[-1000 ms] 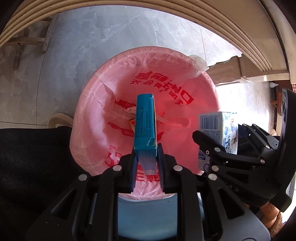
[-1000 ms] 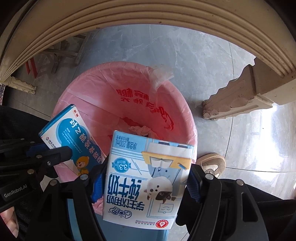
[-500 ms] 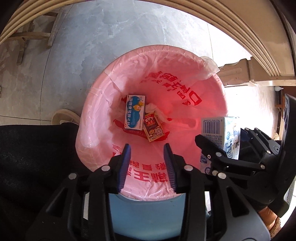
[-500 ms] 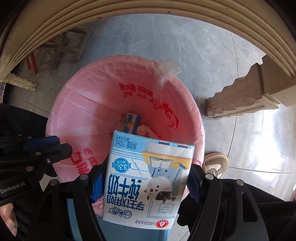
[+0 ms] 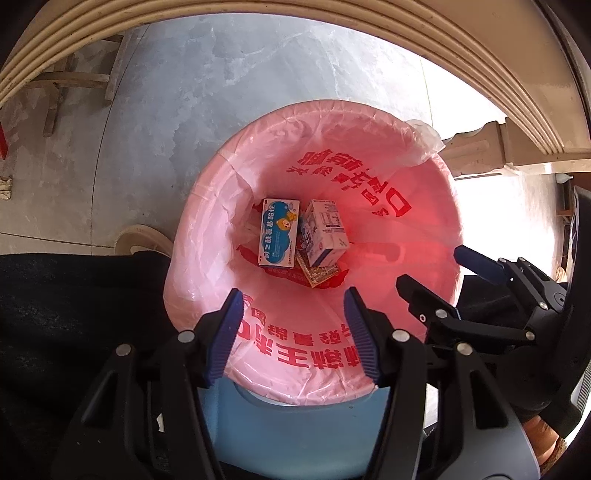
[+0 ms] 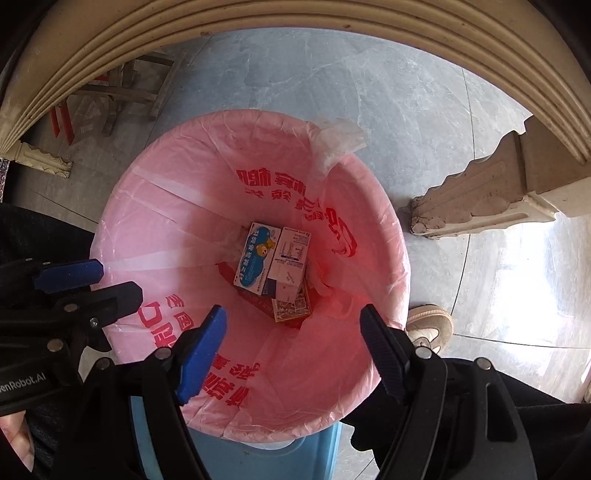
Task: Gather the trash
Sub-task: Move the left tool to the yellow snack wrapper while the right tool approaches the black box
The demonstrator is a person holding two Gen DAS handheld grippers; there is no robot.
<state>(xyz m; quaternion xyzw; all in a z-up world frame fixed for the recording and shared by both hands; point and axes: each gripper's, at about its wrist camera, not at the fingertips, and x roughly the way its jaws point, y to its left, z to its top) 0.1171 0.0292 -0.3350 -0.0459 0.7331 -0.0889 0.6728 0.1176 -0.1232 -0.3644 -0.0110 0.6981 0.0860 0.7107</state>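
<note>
A blue bin with a pink liner (image 5: 207, 258) (image 6: 155, 221) stands on the floor below both grippers. At its bottom lie a blue medicine box (image 5: 277, 232) (image 6: 256, 260), a white milk carton (image 5: 325, 232) (image 6: 290, 262) beside it, and a small brown-patterned packet (image 5: 319, 272) (image 6: 291, 308) under them. My left gripper (image 5: 295, 332) is open and empty above the bin's near rim; it also shows in the right wrist view (image 6: 85, 284). My right gripper (image 6: 295, 350) is open and empty above the bin; it also shows in the left wrist view (image 5: 432, 273).
The bin stands on a grey tiled floor (image 6: 332, 74). A cream carved furniture leg (image 6: 480, 195) is to the right and a moulded furniture edge (image 5: 332, 33) curves overhead. A wooden stool (image 5: 74, 81) is far left. Shoes (image 6: 430, 326) (image 5: 142, 240) flank the bin.
The left gripper opened and dropped the blue medicine box into the bin. Then the right gripper opened and the milk carton fell in beside it.
</note>
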